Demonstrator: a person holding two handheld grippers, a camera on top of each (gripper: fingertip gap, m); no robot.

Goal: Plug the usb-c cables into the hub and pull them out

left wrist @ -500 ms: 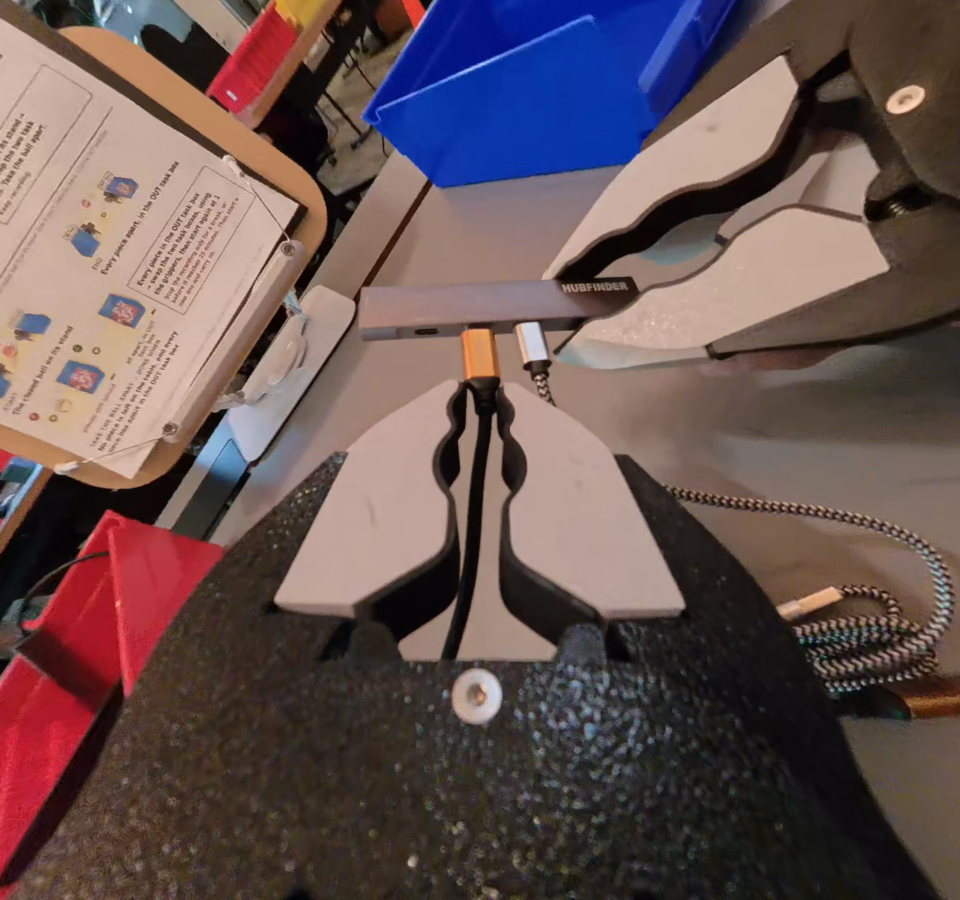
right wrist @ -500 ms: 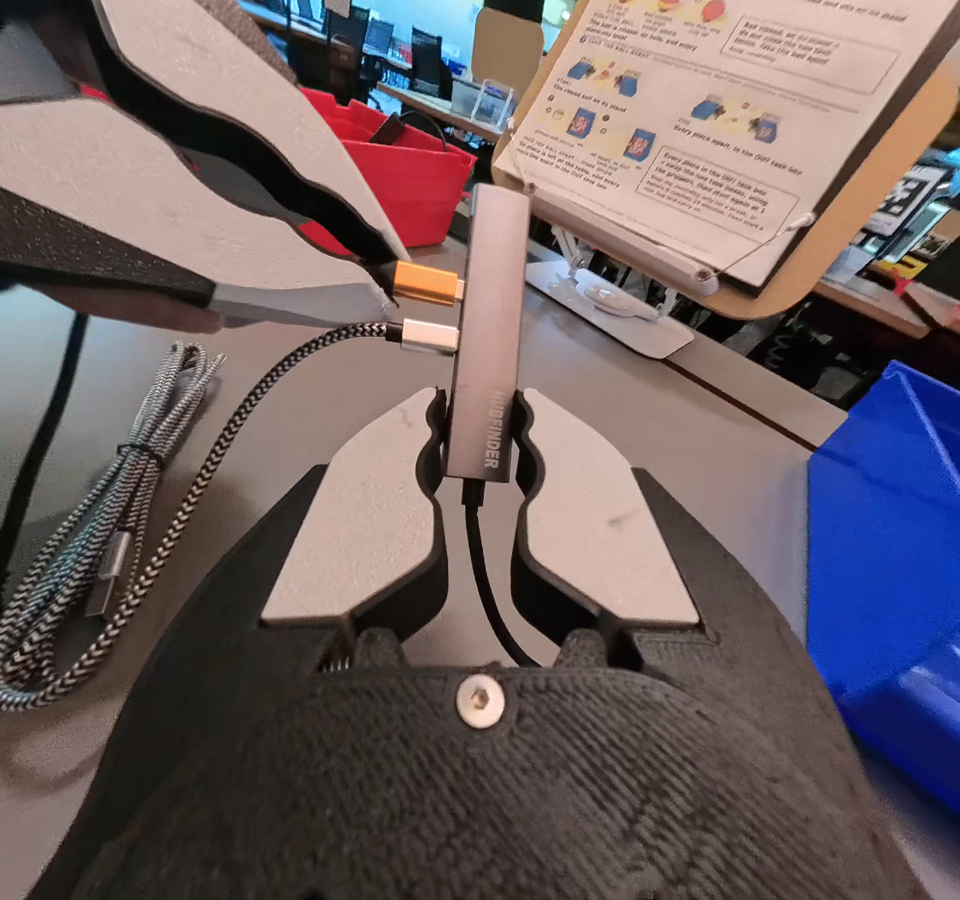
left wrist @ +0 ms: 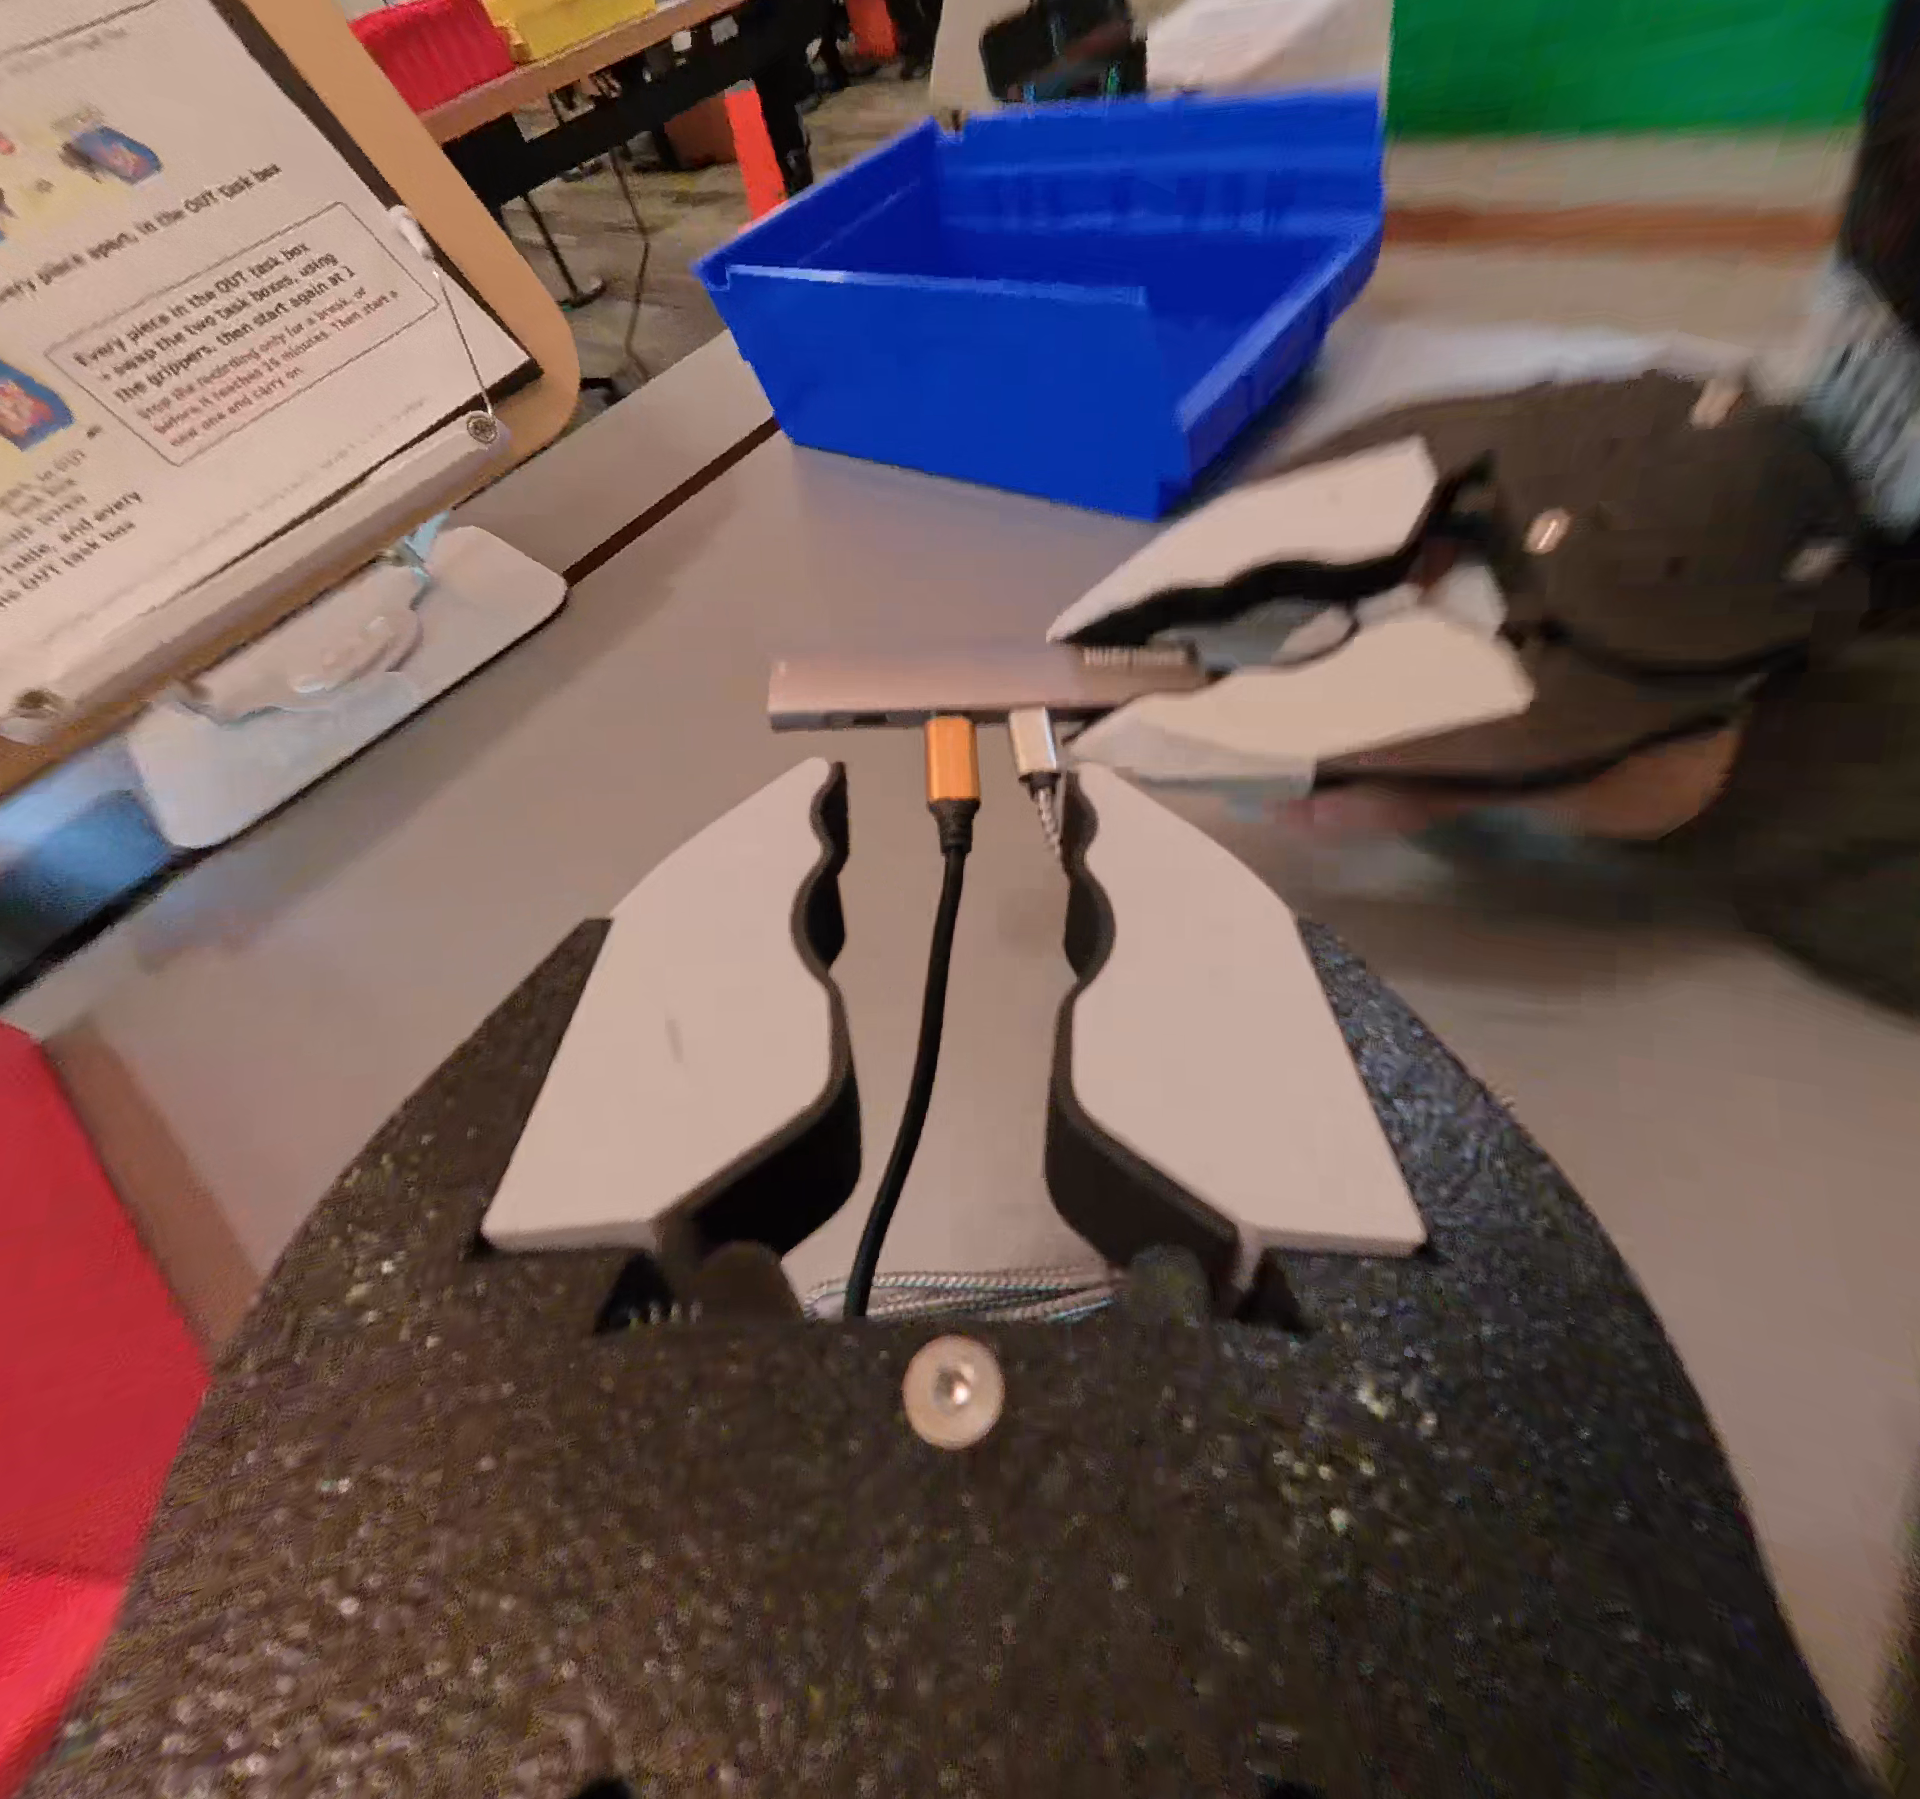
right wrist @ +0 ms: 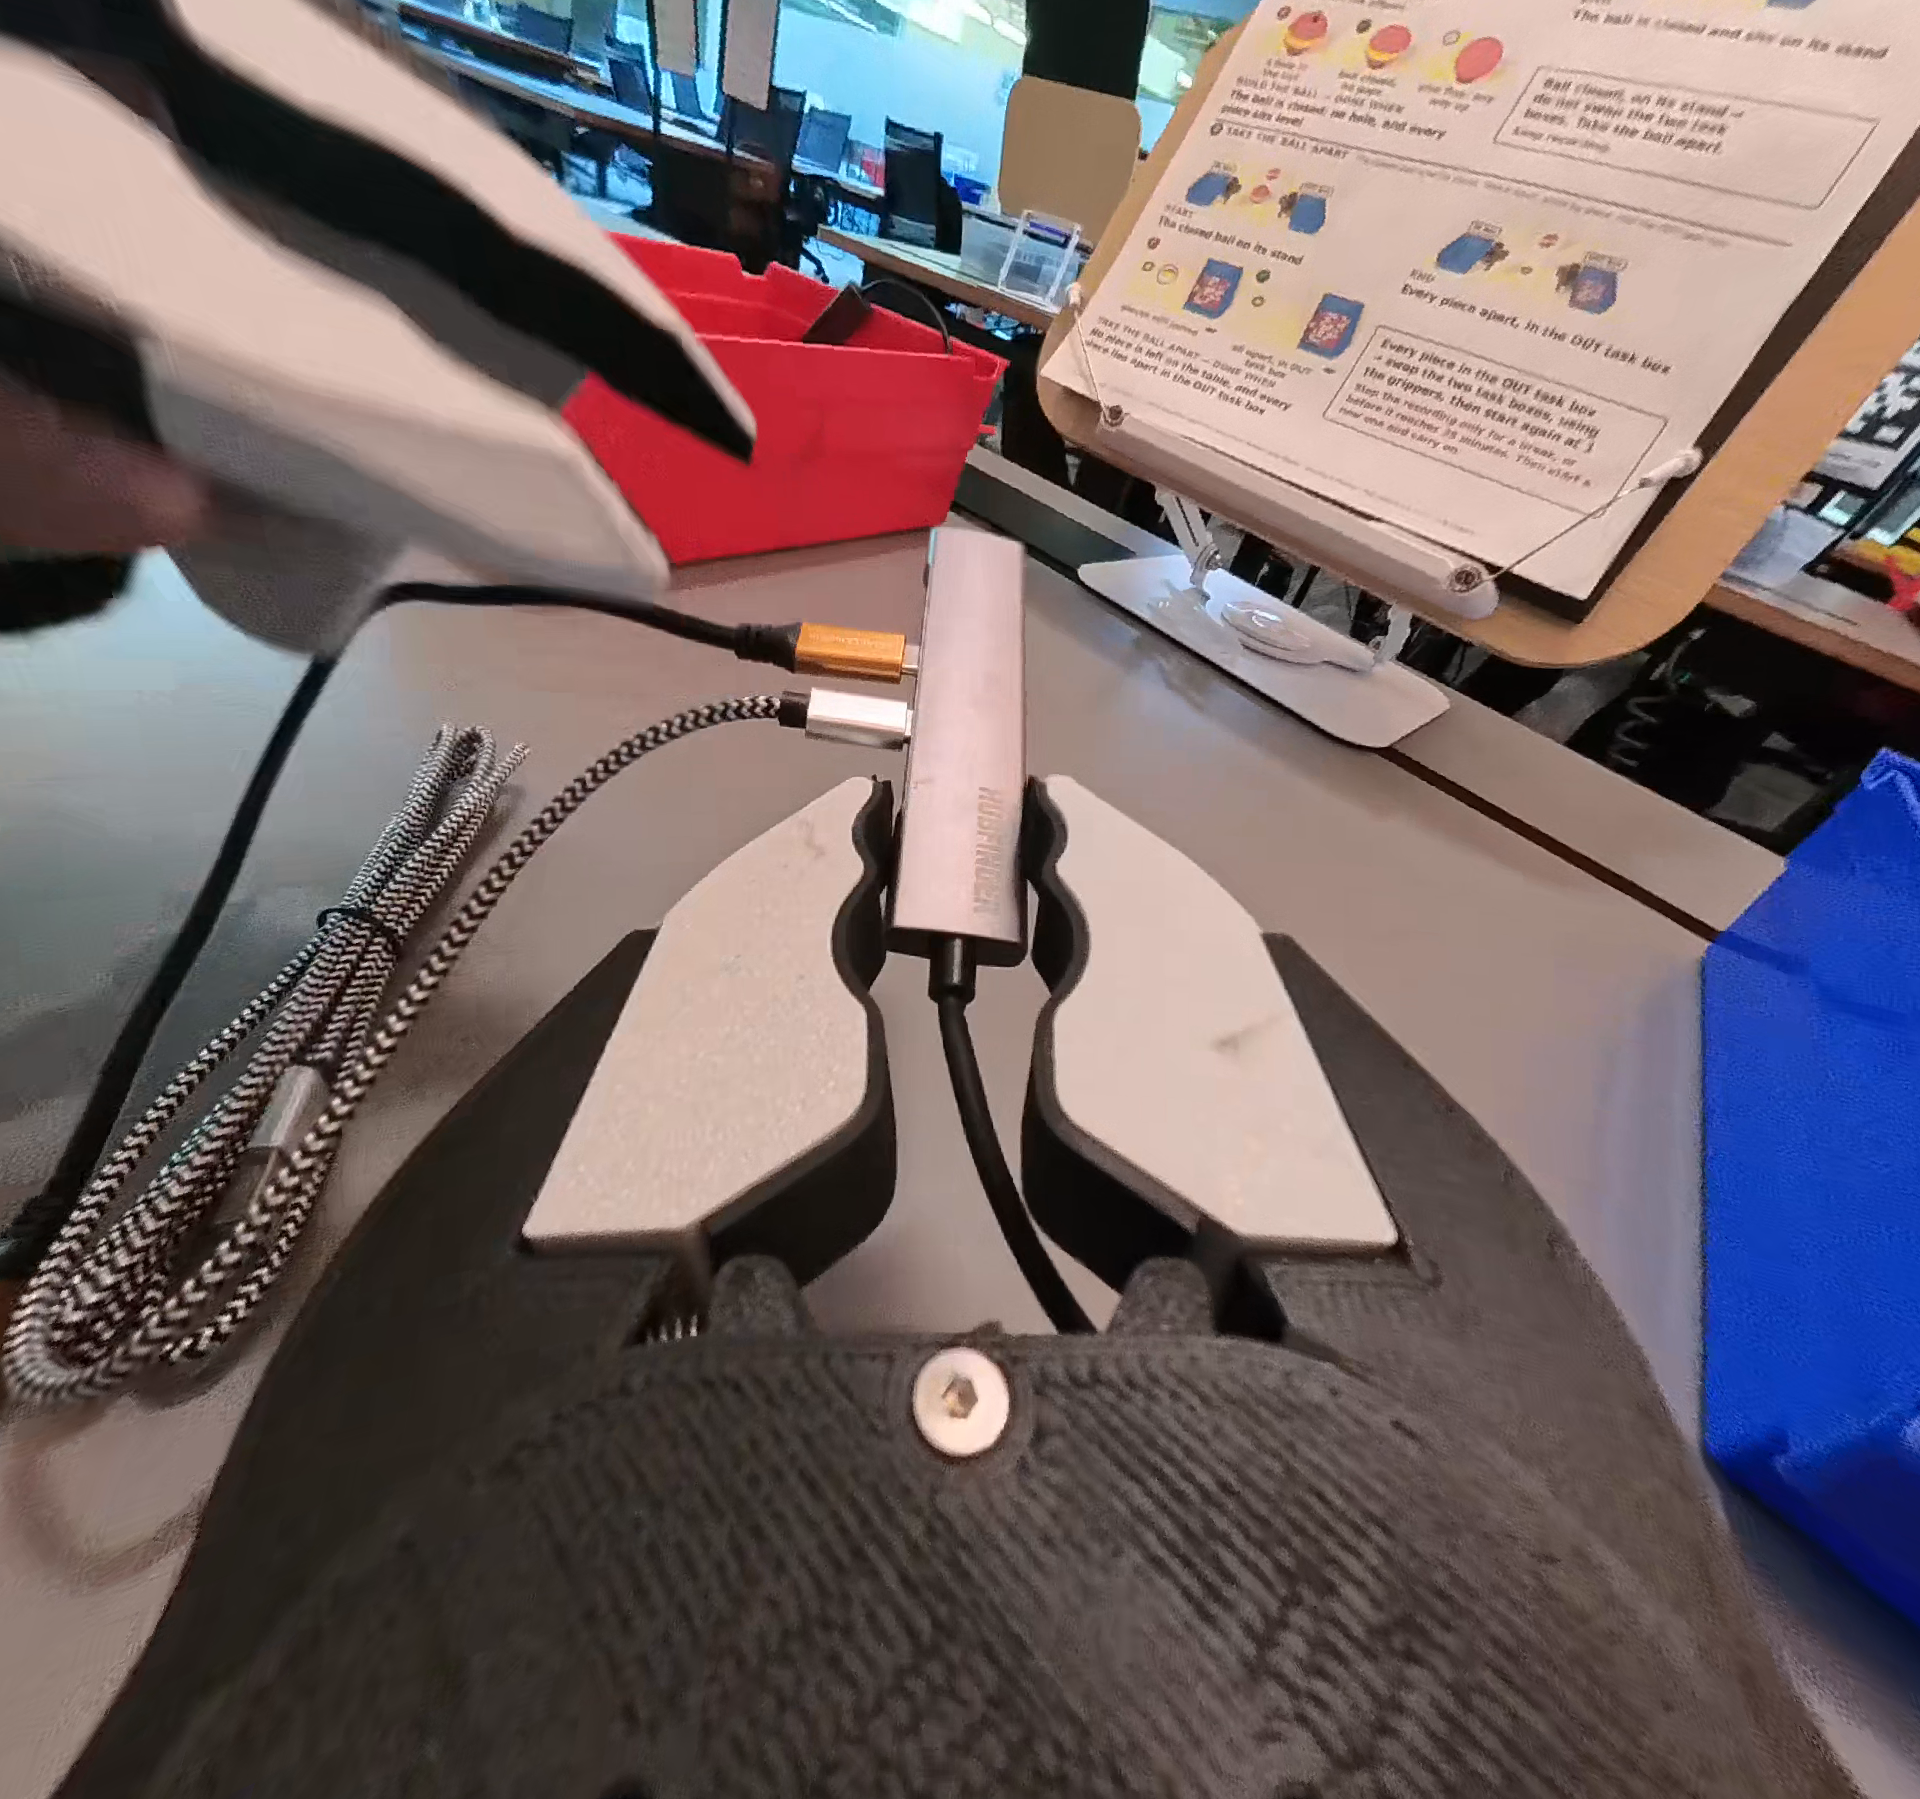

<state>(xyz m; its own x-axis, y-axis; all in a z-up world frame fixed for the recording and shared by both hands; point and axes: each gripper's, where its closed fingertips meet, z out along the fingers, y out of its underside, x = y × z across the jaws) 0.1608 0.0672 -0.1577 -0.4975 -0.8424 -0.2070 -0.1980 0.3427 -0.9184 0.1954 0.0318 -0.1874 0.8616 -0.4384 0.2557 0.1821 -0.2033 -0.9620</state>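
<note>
Grey hub [right wrist: 961, 741] raised above table [right wrist: 1195, 773], clamped at near end in right gripper [right wrist: 958, 814]. Orange-tipped cable [left wrist: 951, 762] and silver-tipped braided cable [left wrist: 1036, 741] both plugged in. Left gripper [left wrist: 951, 819] spread apart, holding nothing.

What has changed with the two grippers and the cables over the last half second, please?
The left gripper has opened, let go of the orange-plug cable and drawn back from the hub. The right gripper still clamps the hub, and both the orange plug and the silver plug remain seated in it.
</note>
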